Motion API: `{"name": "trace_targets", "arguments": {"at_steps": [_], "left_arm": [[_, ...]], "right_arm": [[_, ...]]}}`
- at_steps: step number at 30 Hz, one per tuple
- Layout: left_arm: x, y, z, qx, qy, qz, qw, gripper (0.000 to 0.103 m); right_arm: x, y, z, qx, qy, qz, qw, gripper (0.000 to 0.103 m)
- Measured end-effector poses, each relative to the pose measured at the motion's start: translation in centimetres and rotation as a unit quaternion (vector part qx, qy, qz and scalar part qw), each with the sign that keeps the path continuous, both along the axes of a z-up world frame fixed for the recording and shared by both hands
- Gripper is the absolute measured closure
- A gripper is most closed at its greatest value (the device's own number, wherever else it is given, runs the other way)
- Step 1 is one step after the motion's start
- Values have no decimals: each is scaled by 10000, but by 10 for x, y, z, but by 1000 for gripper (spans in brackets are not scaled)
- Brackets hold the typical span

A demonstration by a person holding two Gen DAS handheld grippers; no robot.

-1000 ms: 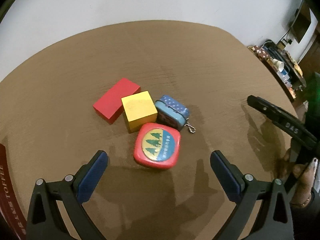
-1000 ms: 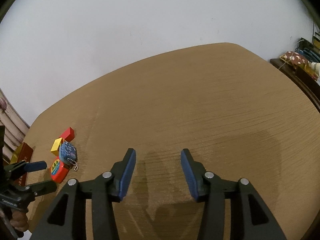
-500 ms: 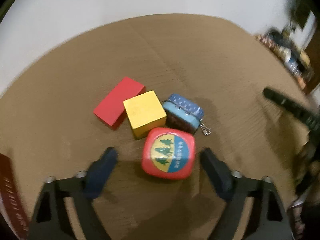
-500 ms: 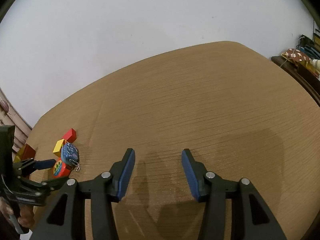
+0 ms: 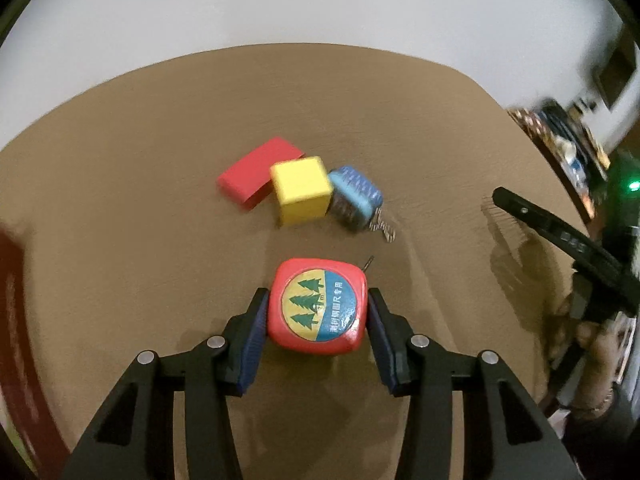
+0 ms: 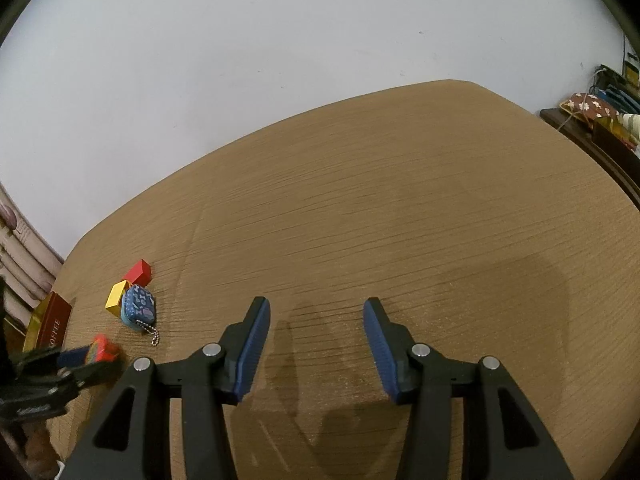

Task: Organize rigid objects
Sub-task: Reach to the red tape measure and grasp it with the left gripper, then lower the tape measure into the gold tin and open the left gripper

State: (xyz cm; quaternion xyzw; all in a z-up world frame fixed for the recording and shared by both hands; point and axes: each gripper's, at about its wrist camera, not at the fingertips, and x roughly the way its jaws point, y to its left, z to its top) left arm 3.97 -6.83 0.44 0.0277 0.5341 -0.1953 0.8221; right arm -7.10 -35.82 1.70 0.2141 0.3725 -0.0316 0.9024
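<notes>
Your left gripper point(image 5: 317, 312) clamps the red tape measure point(image 5: 317, 306), near the yellow cube point(image 5: 301, 189), red block point(image 5: 256, 171) and blue tin point(image 5: 355, 197). Your right gripper point(image 6: 317, 330) hangs spread over bare table point(image 6: 400, 220).

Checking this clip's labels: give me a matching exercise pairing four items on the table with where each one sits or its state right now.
Things:
1. red tape measure
2. yellow cube
3. blue tin with a ball chain
4. right gripper

States:
A. open, above bare table, holding nothing
B. between the red block and the tin
C. gripped between the left gripper's blue pads
D. on the cube's right, chain trailing toward the camera in the left wrist view

Pairs: 1-C, 2-B, 3-D, 4-A
</notes>
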Motion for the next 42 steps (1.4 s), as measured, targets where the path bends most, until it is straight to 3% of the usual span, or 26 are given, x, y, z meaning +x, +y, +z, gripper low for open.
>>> {"name": "trace_targets", "arguments": {"at_steps": [7,11,14,17,28,42], "left_arm": [[-55,94,57,-83,-55,871,9961,60],[-60,155,87,231,-94,1495,9884,60],[-53,210,86,667,50,1902,9795,60],[-45,250,72,695,314,2247,9714,60],[-29,279,18,646,822,2486,9629,60],[-10,262,20,1041,277,2428,9641,59]], "right_arm": [[0,2,0,-40,36,7,10000,51],[2,5,-1,-116,78,13,9999,50],[3,8,-1,-159,101,8,9998,50],[5,10,-1,-224,132,9,9997,50],[9,20,-2,-424,222,9,9989,49],[13,27,-3,-470,241,0,9986,49]]}}
